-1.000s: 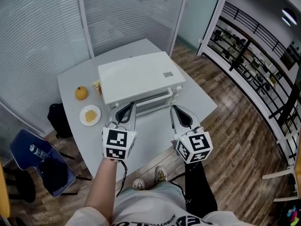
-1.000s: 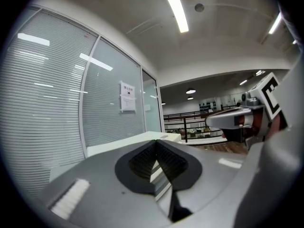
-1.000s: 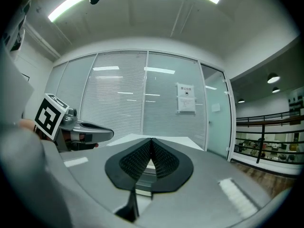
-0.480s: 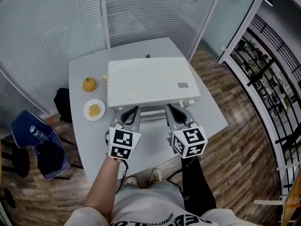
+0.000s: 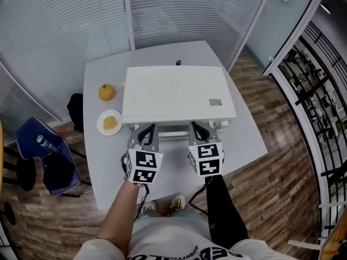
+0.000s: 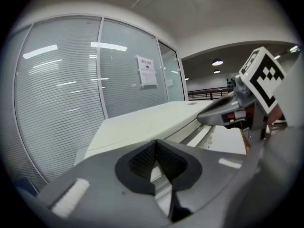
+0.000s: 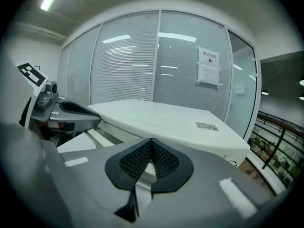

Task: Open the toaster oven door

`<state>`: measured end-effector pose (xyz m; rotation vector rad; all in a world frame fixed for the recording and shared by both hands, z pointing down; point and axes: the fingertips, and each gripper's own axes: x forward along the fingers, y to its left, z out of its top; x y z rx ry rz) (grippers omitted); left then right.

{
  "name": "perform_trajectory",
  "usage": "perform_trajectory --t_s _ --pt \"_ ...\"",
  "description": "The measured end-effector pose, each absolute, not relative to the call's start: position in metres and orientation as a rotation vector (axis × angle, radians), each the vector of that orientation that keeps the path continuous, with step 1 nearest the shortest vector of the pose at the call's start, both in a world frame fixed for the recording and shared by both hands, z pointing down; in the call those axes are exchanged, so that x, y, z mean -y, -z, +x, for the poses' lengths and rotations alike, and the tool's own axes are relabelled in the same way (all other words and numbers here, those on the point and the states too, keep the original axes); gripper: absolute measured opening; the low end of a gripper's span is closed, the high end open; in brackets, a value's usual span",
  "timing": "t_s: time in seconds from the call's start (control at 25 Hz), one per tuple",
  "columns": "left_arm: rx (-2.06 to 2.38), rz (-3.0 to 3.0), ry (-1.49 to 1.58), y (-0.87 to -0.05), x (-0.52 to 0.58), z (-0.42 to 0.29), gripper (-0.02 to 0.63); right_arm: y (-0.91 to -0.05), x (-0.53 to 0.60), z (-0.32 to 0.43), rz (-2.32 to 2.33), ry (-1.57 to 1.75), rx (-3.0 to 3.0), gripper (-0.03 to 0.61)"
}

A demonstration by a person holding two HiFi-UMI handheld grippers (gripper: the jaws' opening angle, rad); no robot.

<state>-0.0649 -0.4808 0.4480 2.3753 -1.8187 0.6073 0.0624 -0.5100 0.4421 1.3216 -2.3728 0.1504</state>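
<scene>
A white toaster oven (image 5: pixel 176 93) stands on the grey table (image 5: pixel 244 137), its front face (image 5: pixel 173 130) towards me and its door closed. My left gripper (image 5: pixel 148 129) sits just before the front's left part, shut and holding nothing. My right gripper (image 5: pixel 194 126) is level with it before the front's right part, also shut and empty. In the left gripper view the oven (image 6: pixel 152 122) lies past the closed jaws, with the right gripper (image 6: pixel 223 115) beside them. From the right gripper view I see the oven (image 7: pixel 166 120) and the left gripper (image 7: pixel 71 113).
An orange (image 5: pixel 107 92) and a small plate (image 5: pixel 110 122) with food lie left of the oven. A black bag (image 5: pixel 76 110) and a blue chair (image 5: pixel 43 156) stand left of the table. Blinded glass walls run behind; a railing (image 5: pixel 320 91) is at the right.
Both grippers have drawn closer to the oven's front, and the right one has shifted left towards the other. Both stay shut. The head view has swung so the oven faces me squarely.
</scene>
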Motion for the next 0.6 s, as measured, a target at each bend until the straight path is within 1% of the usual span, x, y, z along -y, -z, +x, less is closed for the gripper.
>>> perform_trajectory --t_s 0.24,0.6 --pt "1.811 2.351 -0.622 -0.4526 0.4791 -0.0667 0.058 -0.4446 0.5086 0.0608 1.281 -0.129 2.366 0.002" --pt "1.878 2.321 -0.602 -0.4509 0.4838 -0.0678 0.058 -0.4452 0.5050 0.0596 1.267 -0.242 2.434 0.003"
